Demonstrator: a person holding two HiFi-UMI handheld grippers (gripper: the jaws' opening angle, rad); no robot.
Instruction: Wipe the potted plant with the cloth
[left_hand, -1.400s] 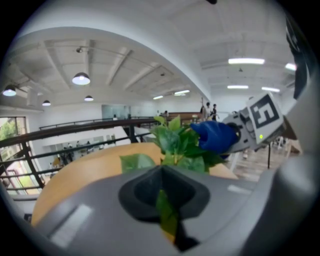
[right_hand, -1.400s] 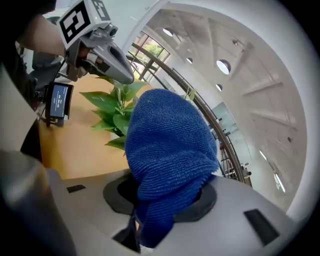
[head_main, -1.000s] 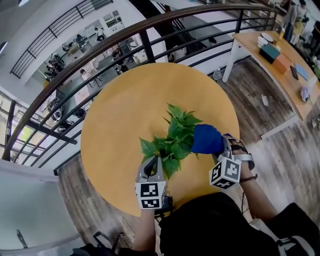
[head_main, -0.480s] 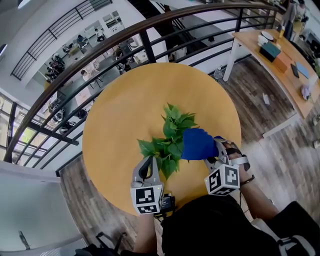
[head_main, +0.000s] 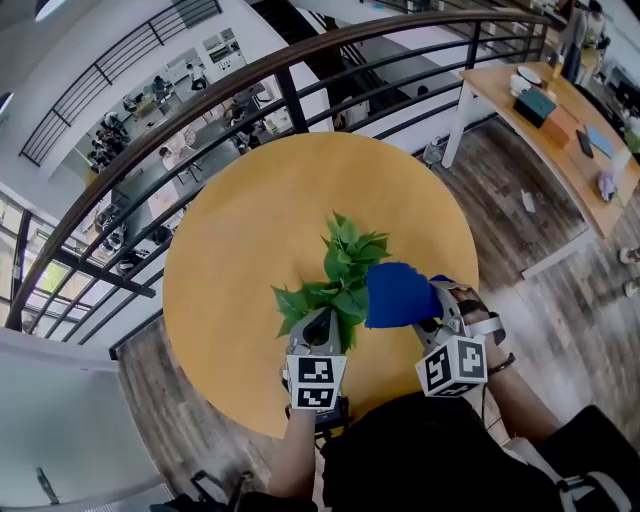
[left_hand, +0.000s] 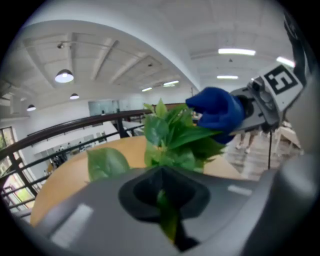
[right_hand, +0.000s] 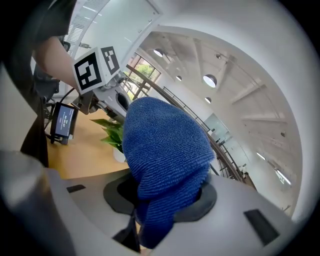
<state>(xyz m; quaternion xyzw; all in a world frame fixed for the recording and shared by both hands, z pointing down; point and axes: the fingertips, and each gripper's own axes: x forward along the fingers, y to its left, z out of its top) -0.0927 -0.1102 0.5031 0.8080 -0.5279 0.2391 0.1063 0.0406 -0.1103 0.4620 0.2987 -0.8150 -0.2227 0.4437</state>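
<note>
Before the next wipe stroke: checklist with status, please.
1. Blue terry cloth clamped in right tongs: ok.
2. Left tongs shut on one green leaf: ok.
3. Cloth touching the leafy green potted plant: cannot tell; from above it only overlaps the leaves.
4. Plant well inside the round yellow wooden table edge: ok.
5. The two tongs apart from each other: ok.

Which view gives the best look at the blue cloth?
The right gripper view: the cloth fills it, weave sharp, pinched in the right gripper's jaws. The head view shows a small blue bundle by the plant; the left gripper view shows it beyond the leaves.
</note>
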